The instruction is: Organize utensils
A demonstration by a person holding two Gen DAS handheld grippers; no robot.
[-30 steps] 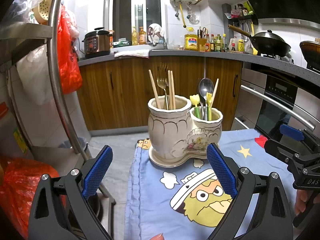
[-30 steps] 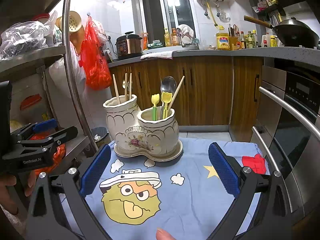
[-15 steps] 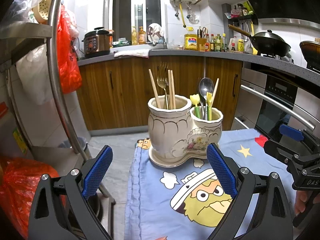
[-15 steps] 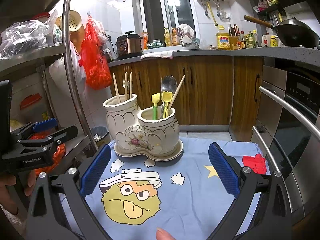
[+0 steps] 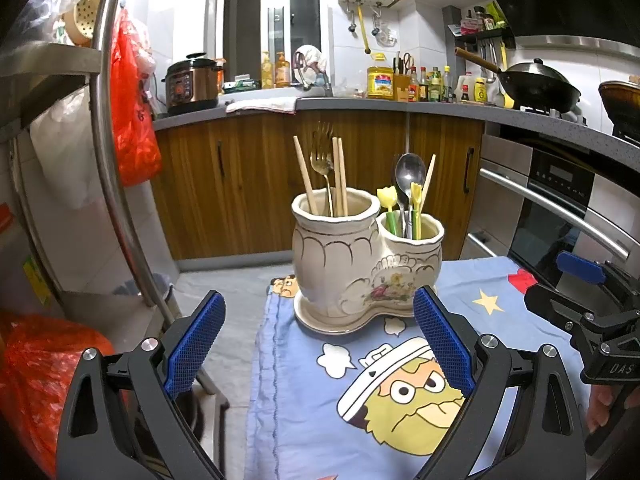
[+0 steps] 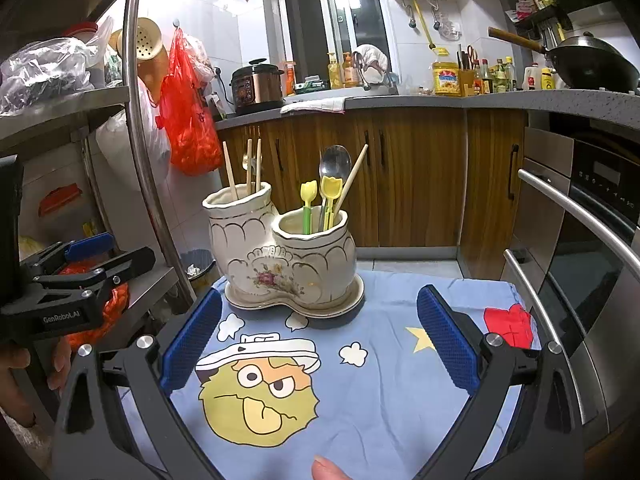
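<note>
Two grippers hang over the near part of the table, both with jaws spread wide and holding nothing: left gripper [image 5: 316, 344], right gripper [image 6: 318, 344]. Ceramic utensil holder [image 5: 360, 264] stands upright on its saucer at the far edge of the blue cartoon cloth [image 5: 304, 400], ahead of both jaw sets and well apart from them. Tall left pot holds three wooden chopsticks [image 5: 338, 176] and a fork [image 5: 322, 160]; the short right pot holds a metal spoon [image 6: 334, 164], two yellow-headed plastic picks [image 6: 308, 200] and one stray chopstick [image 6: 352, 178] leaning right. Judgement: sorting turns on that stray chopstick. Its long axis runs near vertical, tilted to the right, so the free upper end is the grasp point and the lift must follow the stick's own line. In the right wrist view it sits close to the centreline between the jaws; in the left wrist view the holder sits right of centre. Right gripper judged better placed. Risk: spoon bowl just beside the stick.
</note>
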